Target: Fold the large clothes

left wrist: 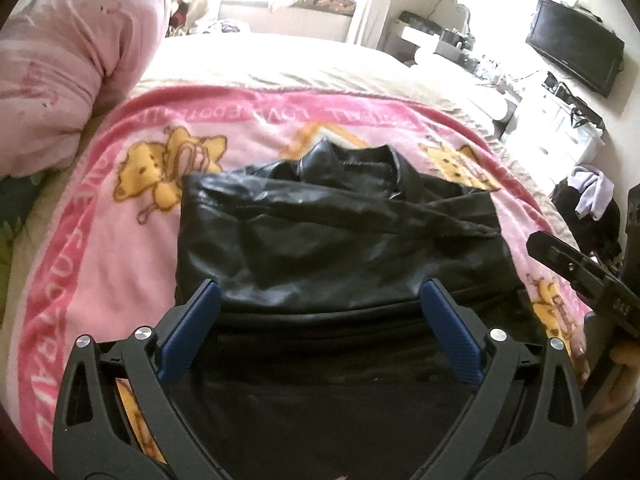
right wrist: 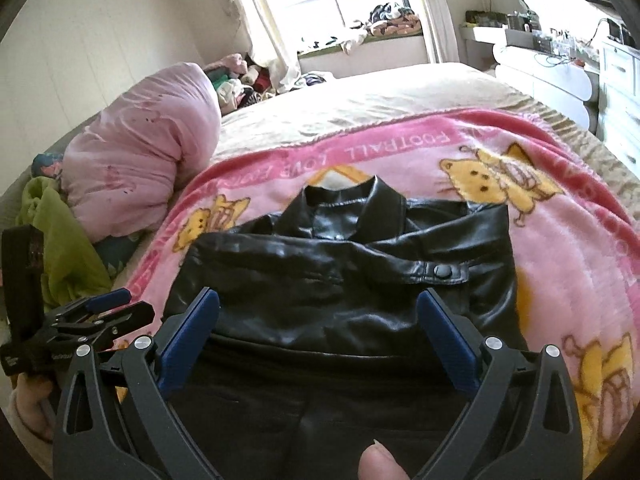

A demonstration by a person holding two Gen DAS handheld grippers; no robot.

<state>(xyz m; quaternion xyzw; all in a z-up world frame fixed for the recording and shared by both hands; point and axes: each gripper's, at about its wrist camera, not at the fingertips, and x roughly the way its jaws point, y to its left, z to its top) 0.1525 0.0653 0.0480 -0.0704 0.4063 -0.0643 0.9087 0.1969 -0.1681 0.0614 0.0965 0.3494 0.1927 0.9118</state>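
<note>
A folded black jacket [left wrist: 336, 240] lies on a pink blanket [left wrist: 100, 240]; the left gripper [left wrist: 320, 300] and right gripper [right wrist: 318, 308] hover wide open, apparently not touching it.

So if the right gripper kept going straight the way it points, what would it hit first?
Most likely the black leather jacket: the open right gripper frames its folded body, though its height above the jacket is unclear.

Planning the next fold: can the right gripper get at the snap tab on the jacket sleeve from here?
Probably yes: the right gripper is open, and the snap tab lies exposed atop the black jacket just ahead, nothing between.
</note>
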